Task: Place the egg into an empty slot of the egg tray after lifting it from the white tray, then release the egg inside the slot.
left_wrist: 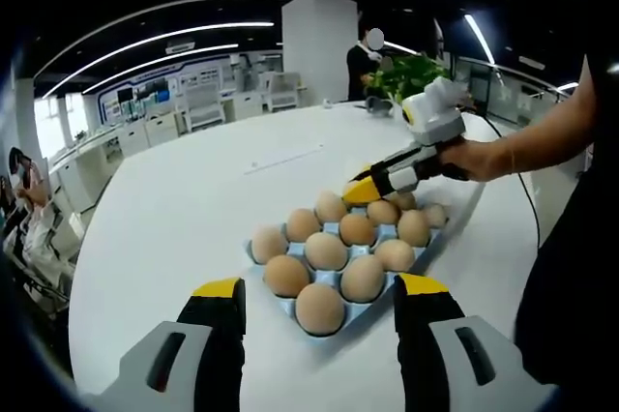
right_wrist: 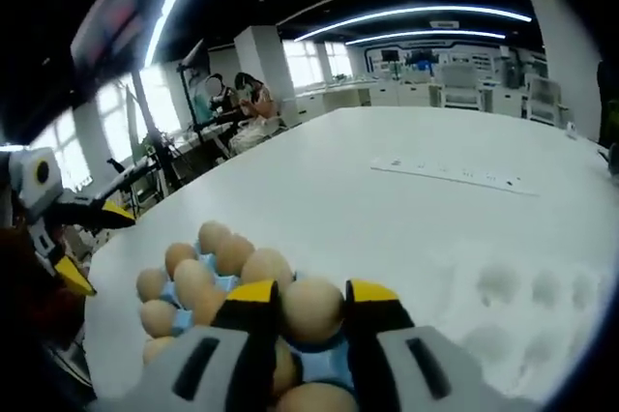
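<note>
Blue egg tray (left_wrist: pixel 290 308) is lying near the tabletop (left_wrist: pixel 174 219) edge while the right gripper (right_wrist: pixel 311 296) is pinching an egg (right_wrist: pixel 311 309) over a far-corner slot, the left gripper (left_wrist: pixel 319 288) hovering spread, idle.

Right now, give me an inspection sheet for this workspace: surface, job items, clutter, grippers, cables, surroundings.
Surface: white table, mostly bare.
Job's things: blue egg tray nearly full of brown eggs; white tray beside it, its visible slots empty; one egg between the right gripper's jaws, over the egg tray.
Clutter: flat white strip mid-table; potted plant at the far edge.
Grippers: left gripper open, short of the egg tray; right gripper shut on the egg.
Cables: black cable behind the person's hand.
Surroundings: office desks, ceiling lights, people at the edges.
</note>
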